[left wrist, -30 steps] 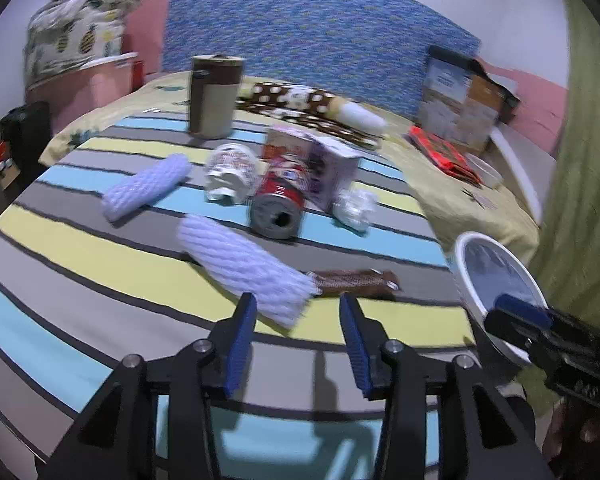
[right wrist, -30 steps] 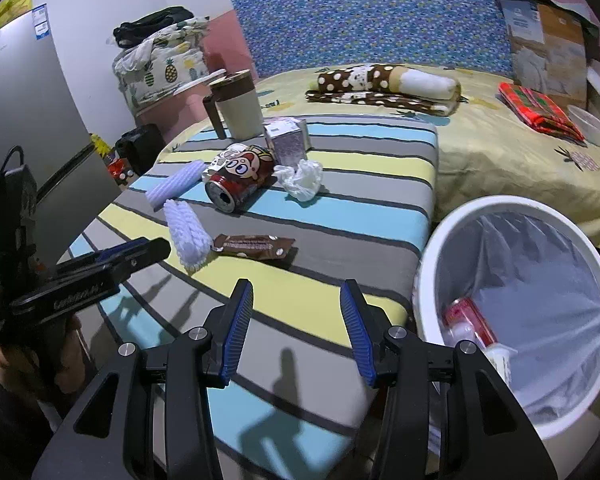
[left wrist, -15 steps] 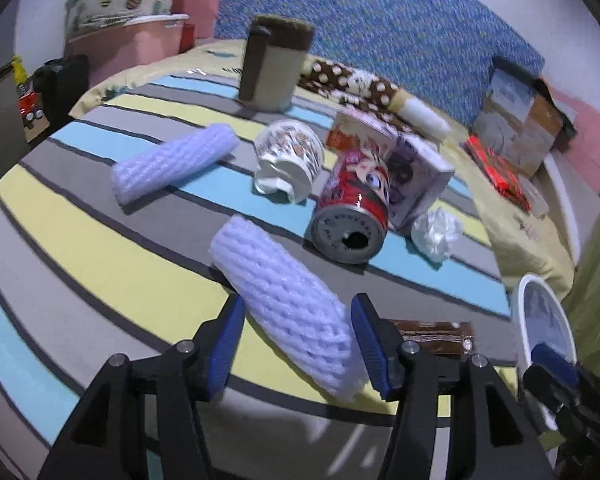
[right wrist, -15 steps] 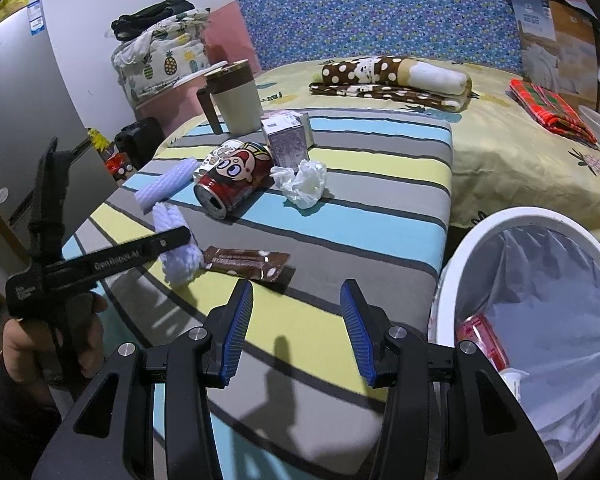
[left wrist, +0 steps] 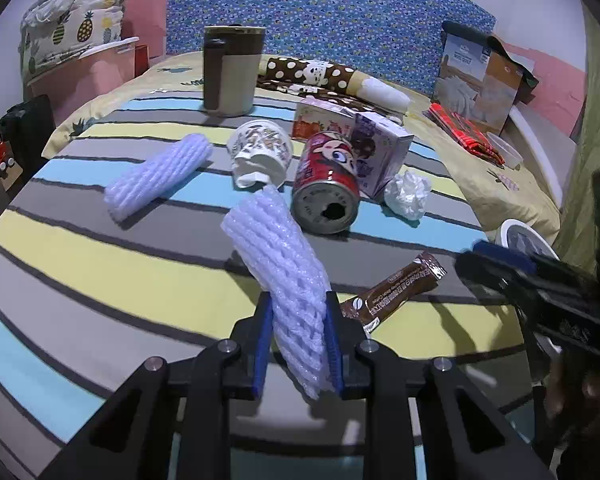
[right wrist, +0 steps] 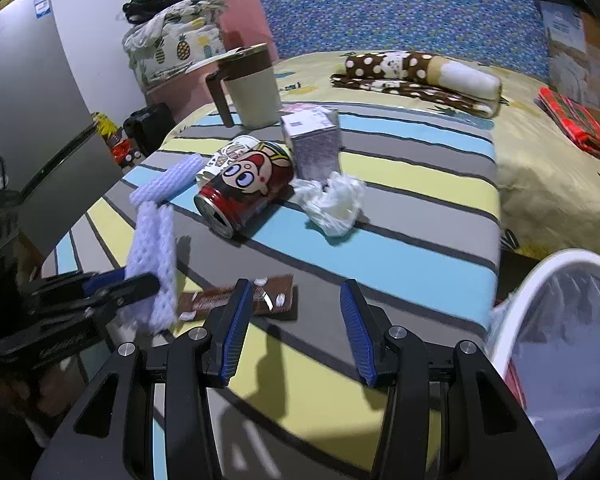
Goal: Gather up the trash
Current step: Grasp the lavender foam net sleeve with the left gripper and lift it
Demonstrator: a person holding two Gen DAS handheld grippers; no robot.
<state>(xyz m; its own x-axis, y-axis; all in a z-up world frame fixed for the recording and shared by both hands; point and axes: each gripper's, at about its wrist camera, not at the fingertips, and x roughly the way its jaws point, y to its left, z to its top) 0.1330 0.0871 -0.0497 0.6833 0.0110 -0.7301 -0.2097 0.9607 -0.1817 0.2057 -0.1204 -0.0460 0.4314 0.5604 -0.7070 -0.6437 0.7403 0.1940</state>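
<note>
My left gripper (left wrist: 298, 308) is shut on the near end of a white foam net sleeve (left wrist: 276, 252), which tilts up off the striped table (left wrist: 100, 264); the sleeve also shows in the right wrist view (right wrist: 152, 248). My right gripper (right wrist: 296, 304) is open and empty, just above a brown snack wrapper (right wrist: 236, 298), which also shows in the left wrist view (left wrist: 392, 288). Behind lie a red can (left wrist: 326, 184), a crumpled tissue (left wrist: 406, 196), a paper cup (left wrist: 260, 152), a second foam sleeve (left wrist: 156, 178) and a small carton (left wrist: 376, 152). The white trash bin (right wrist: 560, 344) stands at the table's right.
A brown-lidded beige mug (left wrist: 230, 72) stands at the table's far side. A bed with a dotted rolled blanket (left wrist: 324, 80) and a cardboard box (left wrist: 480, 80) lies behind. A grey fridge (right wrist: 28, 128) is at the left.
My left gripper moved forward over the near foam sleeve and closed on it, lifting its end. My right gripper moved forward towards the snack wrapper and stayed open.
</note>
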